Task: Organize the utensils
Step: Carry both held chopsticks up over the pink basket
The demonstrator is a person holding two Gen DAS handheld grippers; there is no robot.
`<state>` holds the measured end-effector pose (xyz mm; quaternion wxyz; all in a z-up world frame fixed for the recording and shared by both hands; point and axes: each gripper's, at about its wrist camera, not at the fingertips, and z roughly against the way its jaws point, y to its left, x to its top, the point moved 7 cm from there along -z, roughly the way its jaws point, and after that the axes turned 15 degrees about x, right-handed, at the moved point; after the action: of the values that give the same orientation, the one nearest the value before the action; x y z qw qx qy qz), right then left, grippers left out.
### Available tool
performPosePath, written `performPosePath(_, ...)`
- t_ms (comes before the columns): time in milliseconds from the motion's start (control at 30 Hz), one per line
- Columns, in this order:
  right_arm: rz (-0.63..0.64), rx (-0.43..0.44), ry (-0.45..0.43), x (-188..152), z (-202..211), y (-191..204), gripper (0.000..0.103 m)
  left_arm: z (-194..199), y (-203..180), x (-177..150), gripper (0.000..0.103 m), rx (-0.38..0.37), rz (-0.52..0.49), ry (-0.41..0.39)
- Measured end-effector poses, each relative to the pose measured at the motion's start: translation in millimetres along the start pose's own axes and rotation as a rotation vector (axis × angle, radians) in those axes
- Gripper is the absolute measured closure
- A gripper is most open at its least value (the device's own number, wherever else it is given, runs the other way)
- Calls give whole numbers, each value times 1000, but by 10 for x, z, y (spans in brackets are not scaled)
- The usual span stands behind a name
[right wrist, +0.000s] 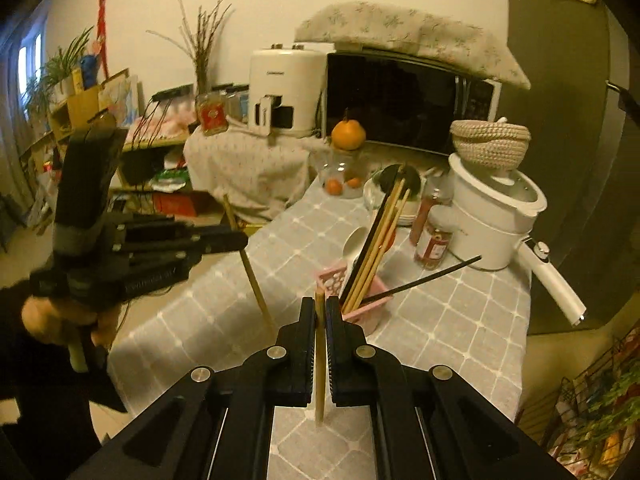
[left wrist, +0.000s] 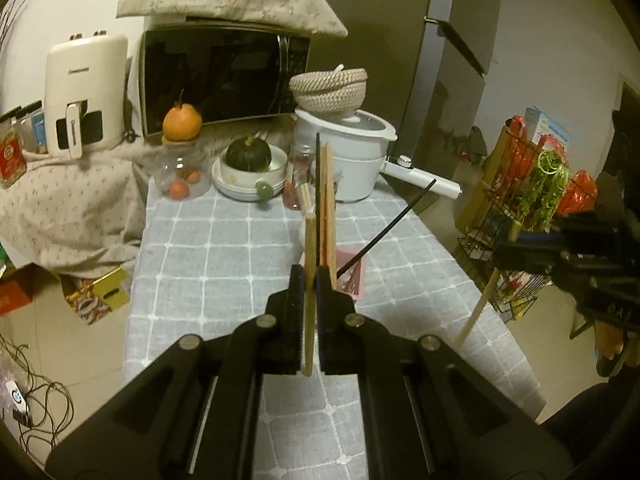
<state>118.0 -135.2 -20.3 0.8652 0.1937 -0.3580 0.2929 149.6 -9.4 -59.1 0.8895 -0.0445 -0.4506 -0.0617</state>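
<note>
A pink utensil holder stands on the grey checked tablecloth, with several wooden and black chopsticks leaning in it; it shows behind my left fingers in the left wrist view. My left gripper is shut on a wooden chopstick held upright; it shows at left in the right wrist view. My right gripper is shut on another wooden chopstick, held upright just in front of the holder; it shows at right in the left wrist view.
At the table's far end stand a white pot with a long handle, a woven basket, a glass jar with an orange on top, stacked bowls with a squash, a sauce bottle, a microwave and an air fryer. A wire rack stands right of the table.
</note>
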Motion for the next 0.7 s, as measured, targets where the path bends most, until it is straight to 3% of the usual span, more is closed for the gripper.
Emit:
performPosePath(333,-77,-82,24,-95,-133,-289,98,11,-77,78,97,-25,8,-51)
performPosePath(700,-113,-110,1,-68,-83,-430,98,184,-178,276,97,-10,-22,-117)
